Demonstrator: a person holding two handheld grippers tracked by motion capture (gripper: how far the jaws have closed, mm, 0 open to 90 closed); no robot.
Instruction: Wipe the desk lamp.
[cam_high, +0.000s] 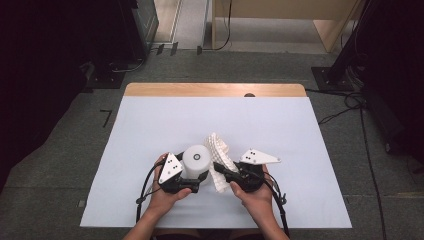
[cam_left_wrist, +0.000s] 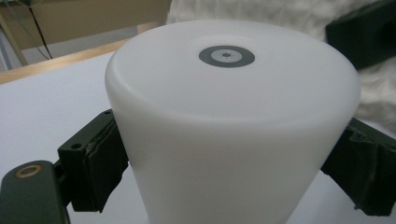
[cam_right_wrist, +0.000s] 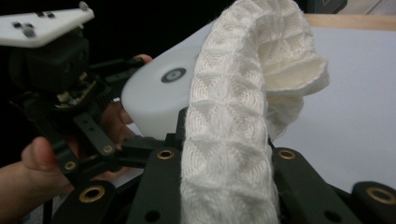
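Note:
A white plastic cup (cam_high: 196, 158) stands upside down on the white sheet, with a grey ring mark (cam_left_wrist: 226, 56) on its upturned base. My left gripper (cam_high: 195, 178) is shut on it, one black pad (cam_left_wrist: 100, 158) pressing each side of its wall. Just to the right, a white waffle-knit cloth (cam_high: 220, 152) rises in a curved fold. My right gripper (cam_high: 223, 176) is shut on the cloth's lower part. In the right gripper view the cloth (cam_right_wrist: 233, 116) arches up between my two black jaws, and the cup (cam_right_wrist: 161, 95) lies behind it to the left.
The white sheet (cam_high: 150, 120) covers the table; a wooden strip (cam_high: 215, 90) shows along the far edge. Grey floor surrounds the table, with dark equipment at the left (cam_high: 45, 75) and cables at the right (cam_high: 350, 100). Both hands are near the front edge.

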